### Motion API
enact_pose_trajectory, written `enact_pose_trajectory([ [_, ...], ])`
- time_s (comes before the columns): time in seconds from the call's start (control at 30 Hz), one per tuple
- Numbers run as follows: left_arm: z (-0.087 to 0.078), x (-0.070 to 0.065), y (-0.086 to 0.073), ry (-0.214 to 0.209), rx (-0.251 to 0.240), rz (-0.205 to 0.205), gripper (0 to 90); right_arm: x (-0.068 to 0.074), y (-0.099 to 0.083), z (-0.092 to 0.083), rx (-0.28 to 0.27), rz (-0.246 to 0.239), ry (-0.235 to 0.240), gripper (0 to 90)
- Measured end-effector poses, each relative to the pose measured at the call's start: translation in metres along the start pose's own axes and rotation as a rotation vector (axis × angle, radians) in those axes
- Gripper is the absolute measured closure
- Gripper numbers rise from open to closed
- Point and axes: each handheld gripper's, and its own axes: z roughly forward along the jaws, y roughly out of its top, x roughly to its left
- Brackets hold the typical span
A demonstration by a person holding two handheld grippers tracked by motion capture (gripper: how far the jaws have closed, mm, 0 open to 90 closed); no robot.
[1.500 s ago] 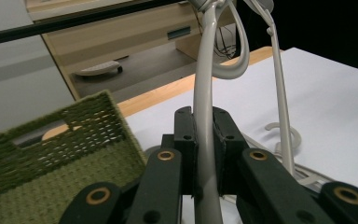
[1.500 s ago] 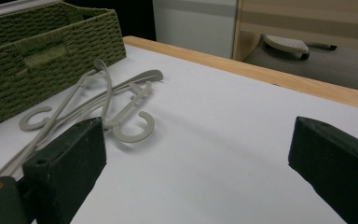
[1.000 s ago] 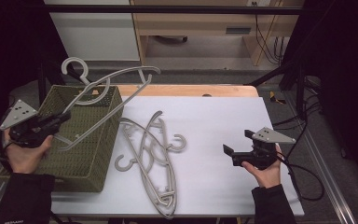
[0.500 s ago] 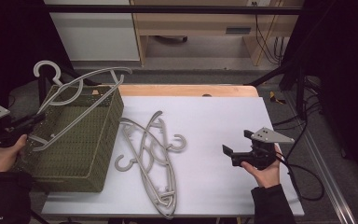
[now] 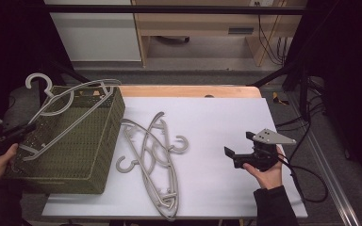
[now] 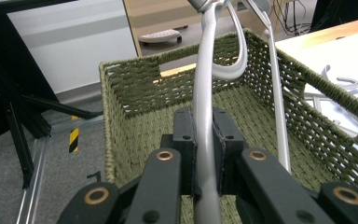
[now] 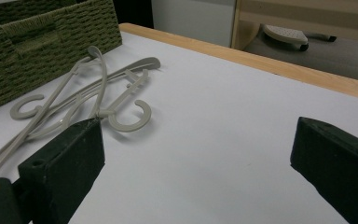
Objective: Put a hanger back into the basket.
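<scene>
Looking down from the high view, the left gripper [image 5: 21,131] sits at the far left edge of the scene, clamped on one end of a grey hanger [image 5: 68,113] that slants across the open top of the green woven basket [image 5: 101,155]. Its hook pokes up past the basket's far left corner, so the hanger is over the basket but, by the look of it, not yet laid inside. A pile of hangers [image 5: 153,160] lies tangled on the white table [image 5: 226,117] just right of the basket — at least three, though the exact count is hard to tell. The right gripper [image 5: 231,155] hovers low over the right part of the table, jaws apart and empty, well apart from the pile.

From the left gripper view, both pads squeeze the hanger's bar [image 6: 204,140], which runs up and away over the basket's floor [image 6: 242,107]; no other hanger shows on the part of the floor in sight.

From the right gripper view, the jaws stand wide with bare table between them, the pile [image 7: 88,102] left of them and the basket [image 7: 51,28] at far left.

Judged so, the work is early: one hanger is about to go in — the pile is still to be moved.
</scene>
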Motion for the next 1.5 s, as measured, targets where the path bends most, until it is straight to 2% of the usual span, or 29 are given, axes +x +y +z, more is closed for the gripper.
enact_pose_trajectory([
  [0.13, -0.004, 0.003, -0.004, 0.001, 0.018, 0.002, 81.8, 0.0, 0.0, 0.0, 0.004, 0.001, 0.0, 3.0],
  [0.33, -0.004, 0.009, -0.014, 0.03, 0.051, -0.008, 81.8, 0.0, 0.0, 0.001, 0.004, 0.0, -0.003, 3.1],
  [0.47, -0.002, 0.009, -0.014, 0.048, 0.064, -0.008, 81.8, 0.001, -0.001, 0.002, 0.01, -0.005, 0.0, 3.0],
  [0.57, 0.006, 0.004, -0.013, 0.077, 0.105, 0.029, 81.8, 0.001, -0.001, 0.002, 0.011, -0.006, 0.0, 3.0],
  [0.7, 0.014, 0.002, -0.018, 0.075, 0.129, 0.03, 81.9, 0.001, -0.001, 0.002, 0.008, 0.0, 0.0, 3.0],
  [0.83, 0.022, -0.001, -0.02, 0.088, 0.179, 0.05, 81.8, 0.001, -0.001, 0.002, 0.013, -0.006, 0.002, 3.1],
  [0.87, 0.025, -0.003, -0.019, 0.089, 0.205, 0.057, 81.8, 0.001, -0.001, 0.002, 0.013, -0.007, 0.002, 3.0],
  [0.9, 0.025, -0.003, -0.019, 0.089, 0.205, 0.057, 81.7, 0.001, -0.001, 0.002, 0.013, -0.007, 0.002, 3.0],
  [0.97, 0.029, -0.005, -0.019, 0.098, 0.255, 0.075, 81.5, 0.002, -0.001, 0.002, 0.011, -0.004, 0.001, 3.0],
  [1.0, 0.032, -0.006, -0.019, 0.117, 0.284, 0.087, 81.5, 0.002, -0.001, 0.002, 0.011, -0.003, 0.0, 3.1],
  [1.1, 0.034, -0.004, -0.018, 0.11, 0.319, 0.067, 81.5, 0.002, -0.001, 0.002, 0.011, -0.004, 0.0, 3.0],
  [1.13, 0.034, -0.003, -0.018, 0.103, 0.347, 0.054, 81.4, 0.002, -0.001, 0.002, 0.012, -0.004, 0.0, 3.0],
  [1.23, 0.037, -0.003, -0.018, 0.118, 0.398, 0.057, 81.0, 0.002, -0.001, 0.003, 0.014, -0.005, -0.001, 3.1],
  [1.33, 0.042, -0.003, -0.017, 0.129, 0.456, 0.042, 77.4, 0.002, -0.002, 0.003, 0.018, -0.009, 0.004, 3.0],
  [1.37, 0.043, -0.003, -0.017, 0.14, 0.468, 0.044, 76.0, 0.002, -0.001, 0.003, 0.015, -0.007, 0.002, 3.0],
  [1.5, 0.043, -0.003, -0.017, 0.141, 0.479, 0.022, 74.9, 0.002, -0.001, 0.003, 0.01, -0.002, 0.002, 3.0],
])
